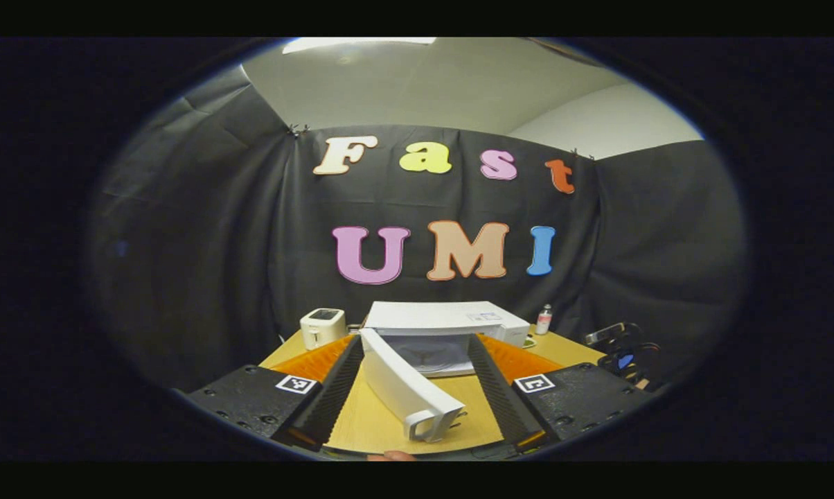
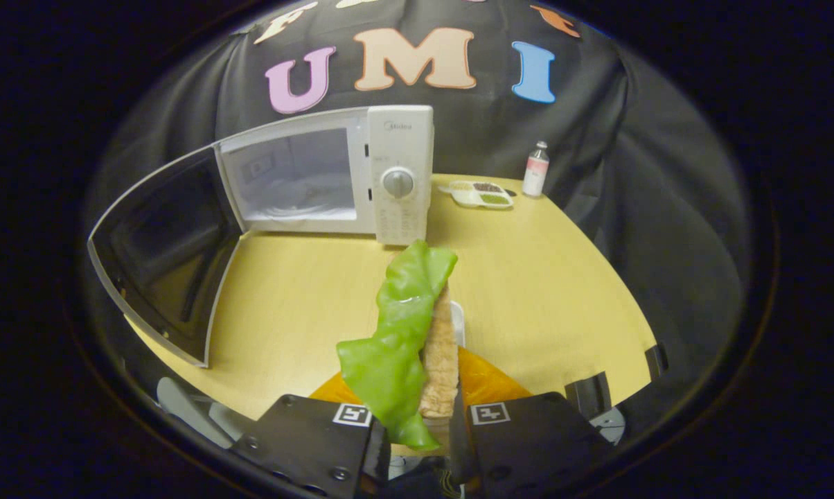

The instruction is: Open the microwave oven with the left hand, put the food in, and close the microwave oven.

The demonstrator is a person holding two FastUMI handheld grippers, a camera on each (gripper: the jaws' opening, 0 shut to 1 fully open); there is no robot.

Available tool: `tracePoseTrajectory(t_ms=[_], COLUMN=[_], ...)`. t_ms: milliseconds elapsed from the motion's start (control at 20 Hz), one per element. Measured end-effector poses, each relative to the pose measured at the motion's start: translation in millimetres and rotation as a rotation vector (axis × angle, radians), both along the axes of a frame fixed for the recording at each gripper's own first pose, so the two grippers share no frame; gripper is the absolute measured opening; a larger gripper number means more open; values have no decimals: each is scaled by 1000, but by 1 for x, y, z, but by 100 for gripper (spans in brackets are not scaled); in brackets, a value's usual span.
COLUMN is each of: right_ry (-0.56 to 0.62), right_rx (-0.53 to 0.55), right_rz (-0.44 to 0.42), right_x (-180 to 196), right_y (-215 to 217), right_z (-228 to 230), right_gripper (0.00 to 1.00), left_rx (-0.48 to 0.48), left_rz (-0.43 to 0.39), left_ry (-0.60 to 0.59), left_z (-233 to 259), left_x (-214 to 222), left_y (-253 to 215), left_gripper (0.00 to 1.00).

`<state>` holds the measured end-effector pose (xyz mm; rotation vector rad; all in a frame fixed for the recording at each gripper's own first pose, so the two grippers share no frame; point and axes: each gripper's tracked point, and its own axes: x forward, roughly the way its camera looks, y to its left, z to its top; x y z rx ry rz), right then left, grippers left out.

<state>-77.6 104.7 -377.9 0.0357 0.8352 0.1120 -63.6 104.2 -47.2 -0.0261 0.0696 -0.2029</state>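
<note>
Both views are dimly lit from a ceiling panel (image 1: 359,44) overhead, the table (image 2: 548,291) is brightly caught while the cloth wall (image 1: 209,229) is left dark, straight edges are bowed by fisheye distortion toward the rim, and soft blur is seen at the margins.

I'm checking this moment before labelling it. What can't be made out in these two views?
- Right gripper view: the sandwich's far side, hidden by its lettuce leaf.
- Right gripper view: contents of the small tray, too small.
- Left gripper view: microwave cavity, partly screened by the open door.
</note>
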Motion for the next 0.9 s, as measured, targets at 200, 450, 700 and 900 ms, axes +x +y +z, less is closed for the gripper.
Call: tracePoseTrajectory(t_ms=[200, 450, 700, 900], right_ry=[-65, -101, -51, -12], right_rx=[48, 210, 451, 586], right_rz=[-27, -64, -152, -213], right_x=[25, 50, 72, 91], right_y=[4, 47, 114, 157], right_z=[36, 68, 80, 82], right_gripper=[37, 31, 36, 34], left_rx=[-47, -24, 34, -31], left_rz=[21, 113, 97, 106], left_ry=[-75, -149, -203, -118], left_z=[22, 44, 58, 37], left_x=[4, 18, 19, 24], left_y=[10, 31, 26, 20], left_gripper=[90, 95, 93, 93])
